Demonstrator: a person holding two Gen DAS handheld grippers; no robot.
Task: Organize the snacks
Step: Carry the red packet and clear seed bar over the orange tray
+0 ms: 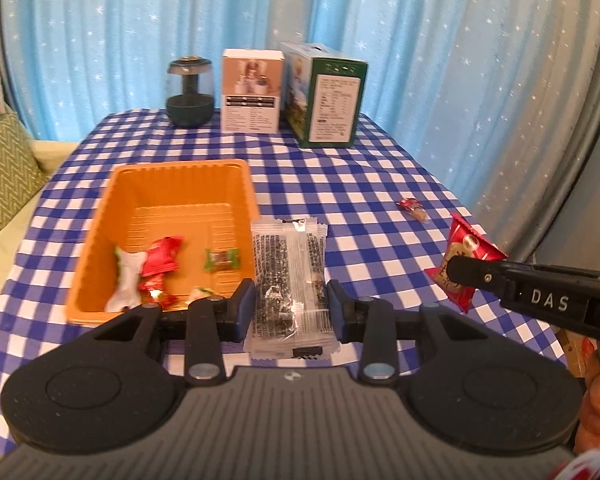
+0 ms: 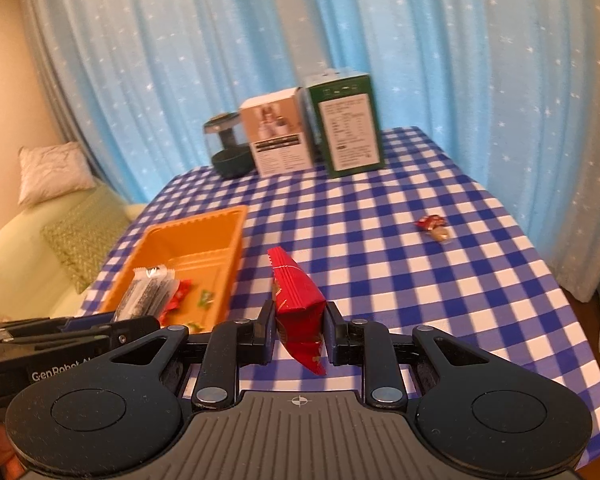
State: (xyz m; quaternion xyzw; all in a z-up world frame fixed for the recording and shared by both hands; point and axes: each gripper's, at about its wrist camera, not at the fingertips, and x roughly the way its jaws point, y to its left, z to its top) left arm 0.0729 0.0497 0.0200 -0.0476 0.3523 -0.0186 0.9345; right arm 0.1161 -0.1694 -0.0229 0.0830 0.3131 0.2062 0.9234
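Left wrist view: a clear plastic packet of dark seeded snack bars (image 1: pixel 288 280) is clamped between the blue-padded fingers of the left gripper (image 1: pixel 291 307), held above the blue-and-white checked tablecloth (image 1: pixel 359 200) just beside the near right corner of the orange plastic basket (image 1: pixel 168 176). Inside the basket, at 10 o'clock from the packet, red-wrapped candies (image 1: pixel 160 266), a white wrapper (image 1: pixel 126 280) and a green-ended candy (image 1: pixel 221 261) are seen lying on the ribbed floor. At 3 o'clock, a red foil snack pouch (image 1: pixel 465 258) is gripped by the right gripper (image 1: pixel 457 274), clear of the cloth. In the right wrist view the same pouch (image 2: pixel 298 308) is pinched edge-on between the black fingers of that gripper (image 2: pixel 300 334), raised over the table to the right of the basket (image 2: pixel 204 228). Farther off, at 2 o'clock, a small red-and-gold wrapped candy (image 2: pixel 433 226) is left alone on the cloth. At the far edge, at 12 o'clock, a dark green glass-domed jar (image 1: pixel 190 92), a white printed carton (image 1: pixel 252 92) and a green printed carton (image 1: pixel 327 98) are lined up before a blue star-print curtain (image 1: pixel 439 60).
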